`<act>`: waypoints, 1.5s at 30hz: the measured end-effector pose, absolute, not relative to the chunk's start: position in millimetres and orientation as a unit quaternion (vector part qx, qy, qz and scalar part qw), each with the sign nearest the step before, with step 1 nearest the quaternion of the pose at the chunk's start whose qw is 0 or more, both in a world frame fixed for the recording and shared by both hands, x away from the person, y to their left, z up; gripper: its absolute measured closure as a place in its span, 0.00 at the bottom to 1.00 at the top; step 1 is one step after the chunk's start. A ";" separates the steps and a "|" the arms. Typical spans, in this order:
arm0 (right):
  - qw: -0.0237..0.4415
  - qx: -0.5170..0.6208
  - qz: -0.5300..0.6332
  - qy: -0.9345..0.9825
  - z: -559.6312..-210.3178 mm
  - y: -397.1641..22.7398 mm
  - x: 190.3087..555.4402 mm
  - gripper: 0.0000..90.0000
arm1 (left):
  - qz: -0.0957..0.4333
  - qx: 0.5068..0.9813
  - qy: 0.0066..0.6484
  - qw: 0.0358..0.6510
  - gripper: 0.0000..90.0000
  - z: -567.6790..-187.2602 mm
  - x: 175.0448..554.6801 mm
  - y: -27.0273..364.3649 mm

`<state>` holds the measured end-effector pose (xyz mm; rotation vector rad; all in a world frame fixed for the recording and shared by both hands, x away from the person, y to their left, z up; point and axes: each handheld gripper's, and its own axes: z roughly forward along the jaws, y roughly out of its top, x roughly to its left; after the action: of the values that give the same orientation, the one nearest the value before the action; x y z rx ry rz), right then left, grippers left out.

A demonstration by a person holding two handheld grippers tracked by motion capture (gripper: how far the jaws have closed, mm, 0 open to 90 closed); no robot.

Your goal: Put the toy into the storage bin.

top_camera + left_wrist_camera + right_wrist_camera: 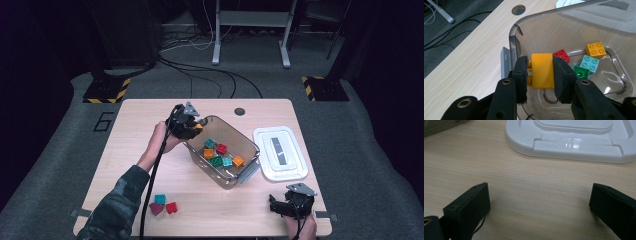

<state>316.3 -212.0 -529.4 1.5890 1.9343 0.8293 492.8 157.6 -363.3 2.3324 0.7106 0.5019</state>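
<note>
White lid point(280, 153) on table point(135, 150) right of bin; three loose bricks point(164, 204) near front edge; floor cables point(200, 75).

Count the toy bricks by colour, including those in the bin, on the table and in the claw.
Orange bricks: 3, one held in the left claw
Teal bricks: 3
Red bricks: 2
Green brick: 1
Maroon brick: 1
Total: 10

Six bricks point(220, 155) in one clear bin point(248, 144); one orange brick point(543, 71) held; three bricks point(164, 205) on the surface point(135, 150); one white lid point(280, 152).
</note>
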 end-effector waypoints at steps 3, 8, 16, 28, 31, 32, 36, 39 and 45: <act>0.250 0.584 0.305 0.710 -529.4 -212.0 316.3 0.03 | 0.188 0.889 0.267 0.321 0.74 -364.4 493.5 155.9; 0.250 0.584 0.305 0.710 -529.4 -212.0 316.3 0.03 | 0.183 0.887 0.274 0.325 0.46 -362.6 492.2 155.9; 0.250 0.584 0.305 0.710 -529.4 -212.1 316.3 0.03 | 0.190 0.880 0.283 0.331 0.17 -355.0 479.4 169.9; 0.250 0.584 0.304 0.710 -529.5 -212.0 316.3 0.03 | 0.216 0.869 0.288 0.339 0.07 -350.1 446.3 203.0; 0.250 0.584 0.304 0.710 -529.5 -211.9 316.3 0.03 | 0.219 0.867 0.289 0.342 0.06 -353.6 437.3 211.5; 0.250 0.585 0.304 0.710 -529.4 -211.8 316.3 0.03 | 0.218 0.868 0.289 0.341 0.06 -354.6 435.5 213.5; 0.250 0.584 0.304 0.710 -529.4 -211.8 316.3 0.03 | 0.217 0.866 0.294 0.341 0.06 -363.7 425.9 224.1; 0.250 0.584 0.304 0.710 -529.4 -211.9 316.4 0.03 | 0.215 0.866 0.300 0.337 0.05 -370.5 420.4 231.1; 0.249 0.587 0.303 0.708 -529.3 -211.5 316.1 0.03 | 0.209 0.864 0.314 0.334 0.02 -382.8 410.2 242.7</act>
<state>316.1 -211.5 -529.3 1.5976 1.9297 0.8263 410.2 242.7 -382.8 2.2559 0.8197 0.5452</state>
